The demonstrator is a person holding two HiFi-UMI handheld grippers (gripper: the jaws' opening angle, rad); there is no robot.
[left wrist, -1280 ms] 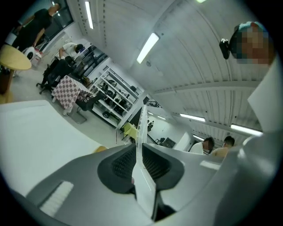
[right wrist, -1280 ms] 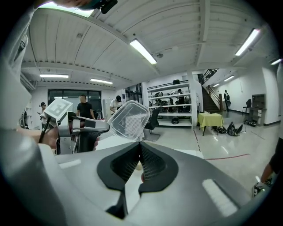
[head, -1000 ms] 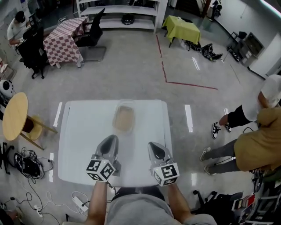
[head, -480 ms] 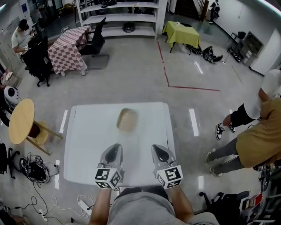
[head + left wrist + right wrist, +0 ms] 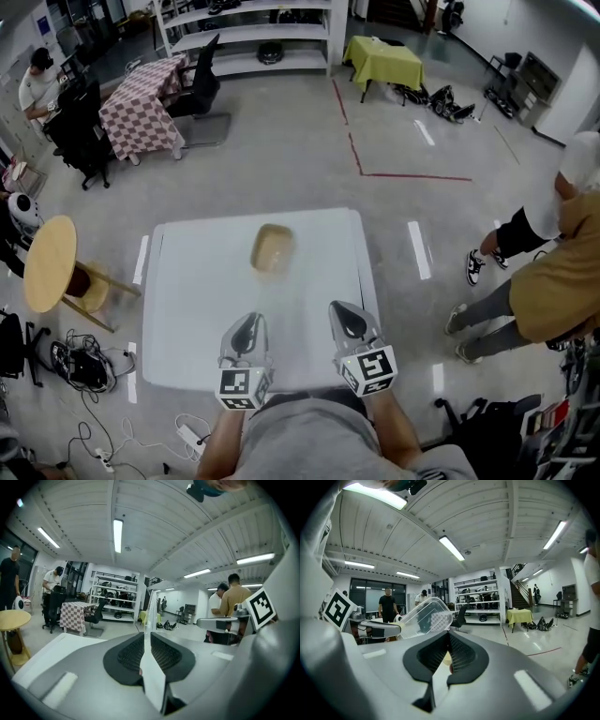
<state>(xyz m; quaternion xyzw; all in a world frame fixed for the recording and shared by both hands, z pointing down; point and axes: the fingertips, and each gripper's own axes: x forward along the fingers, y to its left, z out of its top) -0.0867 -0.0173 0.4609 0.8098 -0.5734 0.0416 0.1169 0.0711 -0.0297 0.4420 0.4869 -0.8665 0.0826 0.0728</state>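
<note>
Nearest the person, at the 6 o'clock edge of the white table [image 5: 192, 309], both grippers are held up side by side and apart. The left gripper [image 5: 247, 323] has its jaws pressed onto a clear plastic lid [image 5: 423, 618]. Its own view shows the lid edge-on as a thin pane rising straight out from between the pads, and the right gripper view shows it as a shallow see-through tray sticking out ahead of that gripper. The right gripper [image 5: 347, 317], at 3 o'clock of the left one, has its jaws drawn together with nothing gripped, and the lid's far corner sits just above and beyond its tips. Farther up the table, at 12 o'clock from the grippers and well apart from them, a tan tub [image 5: 271, 248] rests on the tabletop. Off the table, a round wooden table [image 5: 49, 267] stands at 9 o'clock and a person in a tan shirt [image 5: 553, 281] at 3 o'clock. Farther still are a checked tablecloth [image 5: 139, 94] at 11 o'clock, a yellow-green covered table [image 5: 386, 61] at 1 o'clock and white shelves [image 5: 253, 33] at 12 o'clock.
</note>
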